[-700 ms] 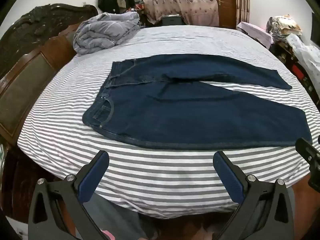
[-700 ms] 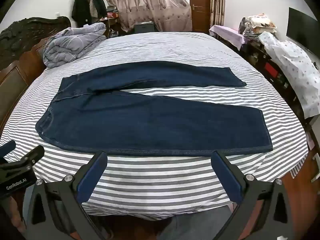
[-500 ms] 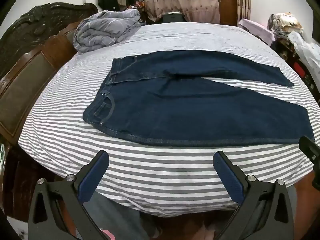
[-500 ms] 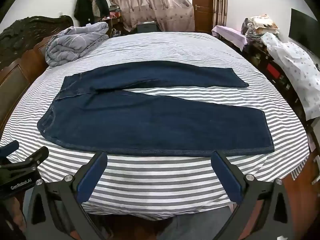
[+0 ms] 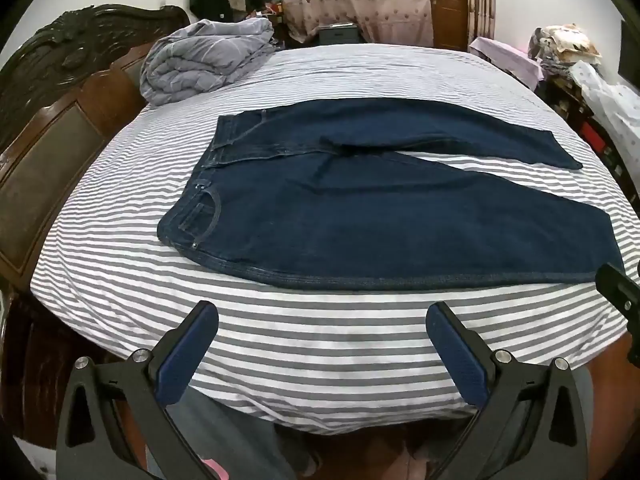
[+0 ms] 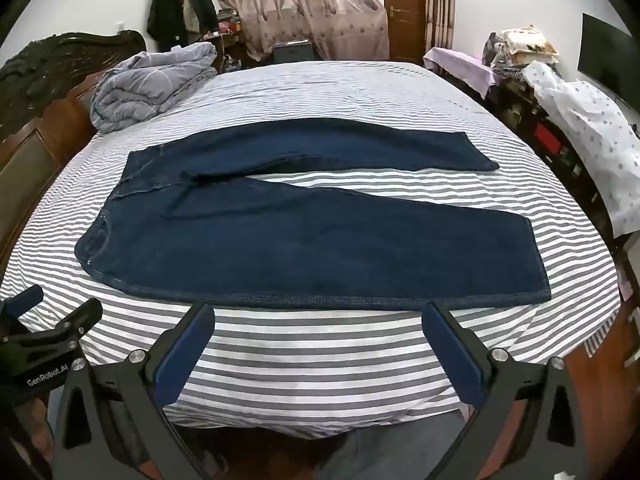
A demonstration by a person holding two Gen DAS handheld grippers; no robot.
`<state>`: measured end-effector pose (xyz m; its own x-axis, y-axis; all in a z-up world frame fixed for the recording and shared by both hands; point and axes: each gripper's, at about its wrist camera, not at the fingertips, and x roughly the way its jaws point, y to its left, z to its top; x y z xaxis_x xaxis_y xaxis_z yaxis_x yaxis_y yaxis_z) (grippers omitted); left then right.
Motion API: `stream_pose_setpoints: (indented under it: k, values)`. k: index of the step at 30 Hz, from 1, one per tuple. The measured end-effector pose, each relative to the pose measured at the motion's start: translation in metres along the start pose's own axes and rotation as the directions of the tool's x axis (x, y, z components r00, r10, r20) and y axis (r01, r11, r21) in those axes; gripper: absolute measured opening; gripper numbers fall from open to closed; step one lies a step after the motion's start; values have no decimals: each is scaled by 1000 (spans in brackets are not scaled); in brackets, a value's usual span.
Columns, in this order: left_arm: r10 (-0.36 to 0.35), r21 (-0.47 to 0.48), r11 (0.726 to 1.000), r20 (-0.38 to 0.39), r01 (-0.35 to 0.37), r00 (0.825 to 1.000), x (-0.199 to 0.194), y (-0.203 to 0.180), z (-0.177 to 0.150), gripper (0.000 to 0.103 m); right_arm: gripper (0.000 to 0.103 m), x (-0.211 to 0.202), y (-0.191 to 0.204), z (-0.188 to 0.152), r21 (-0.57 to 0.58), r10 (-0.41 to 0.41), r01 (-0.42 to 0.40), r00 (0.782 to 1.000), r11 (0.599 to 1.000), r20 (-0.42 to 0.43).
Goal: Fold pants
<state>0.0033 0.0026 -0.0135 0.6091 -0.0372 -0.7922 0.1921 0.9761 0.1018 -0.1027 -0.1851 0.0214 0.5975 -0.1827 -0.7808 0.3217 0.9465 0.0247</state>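
Jeans [image 5: 384, 204] lie flat on my striped bed sheet [image 5: 320, 344], waistband toward the carved headboard [image 5: 60, 92], legs running right and splayed apart. In the left wrist view my left gripper [image 5: 322, 320] tilts down over the near edge of the bed, its blue pads [image 5: 188, 352] spread wide with nothing between them, short of the jeans' near seam. The near leg's hem runs behind a black piece of my other gripper at the right border. A folded grey quilt [image 5: 204, 60] sits by the headboard.

In the right wrist view my right gripper [image 6: 318, 316] also points down at the bed, fingers [image 6: 452, 352] fully apart and empty, tips just short of the denim's near edge. The jeans [image 6: 320, 240] show whole here. My left gripper [image 6: 44, 344] is cut off at the left border.
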Motion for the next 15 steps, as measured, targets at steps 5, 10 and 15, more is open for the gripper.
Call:
stream_pose_setpoints:
  k: [5,10,15]
  values:
    - [-14,-3,1000,-5,14,1000,2,0,-2,103,103,0,-3,1,12,7,-7,1000,1000,0]
    - [1,10,1000,-11,-1,1000,3,-2,-3,103,103,0,-4,0,11,5,-5,1000,1000,-1]
    - [8,4,1000,-21,-8,1000,6,-1,-5,103,103,1,-3,0,11,5,-5,1000,1000,-4]
